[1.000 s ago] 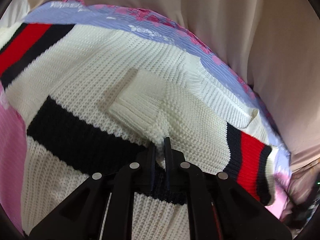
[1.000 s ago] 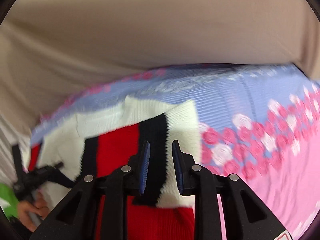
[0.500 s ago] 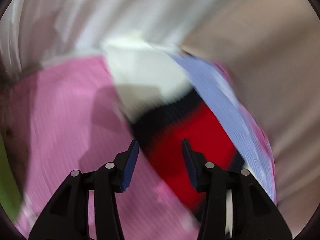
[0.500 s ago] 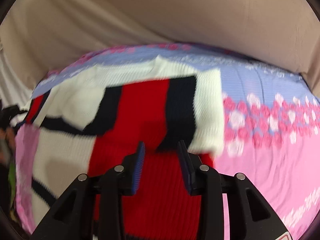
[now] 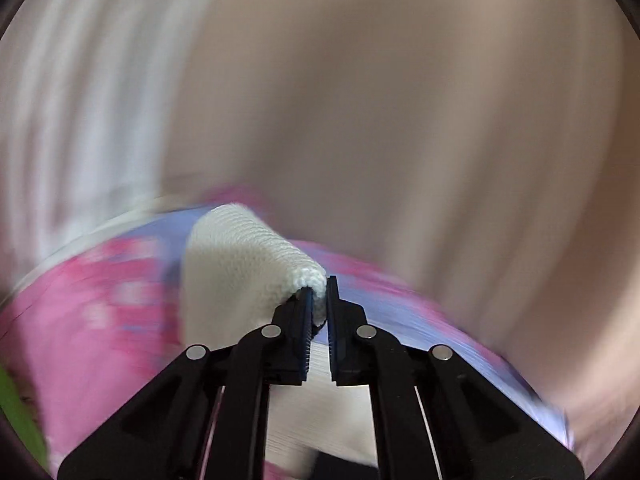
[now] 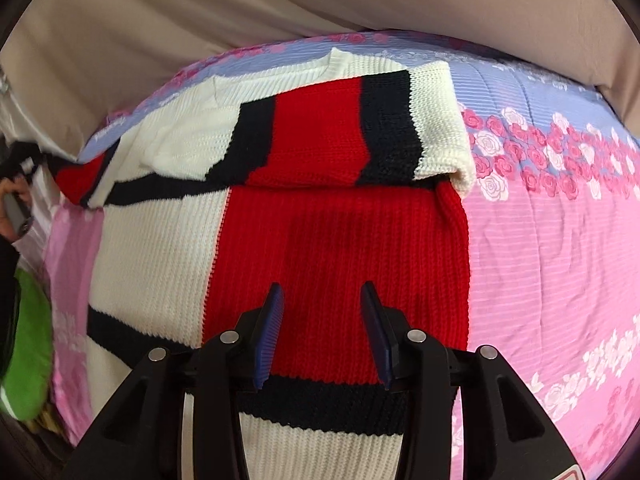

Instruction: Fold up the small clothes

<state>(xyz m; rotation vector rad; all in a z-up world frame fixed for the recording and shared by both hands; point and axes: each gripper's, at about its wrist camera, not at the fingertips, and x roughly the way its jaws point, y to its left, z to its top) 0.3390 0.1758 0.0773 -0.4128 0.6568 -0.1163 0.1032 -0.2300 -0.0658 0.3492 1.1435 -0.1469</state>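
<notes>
A knit sweater (image 6: 328, 236) in white, red and black blocks lies on the bed, its right sleeve folded across the chest. My right gripper (image 6: 322, 300) is open and empty, hovering just above the red panel near the hem. In the blurred left wrist view my left gripper (image 5: 319, 296) is shut on a white knit edge of the sweater (image 5: 240, 264), which rises from the jaws in a raised fold.
The bedspread (image 6: 552, 240) is pink and lilac with a rose band. Beige curtains (image 6: 200, 12) hang behind the bed. A green object (image 6: 28, 344) sits at the left edge, near a person's hand (image 6: 14, 204).
My left gripper let go, opened, swung quickly and has shut on a white edge of the sweater. My right gripper released the sleeve, opened wider and drew back toward the hem.
</notes>
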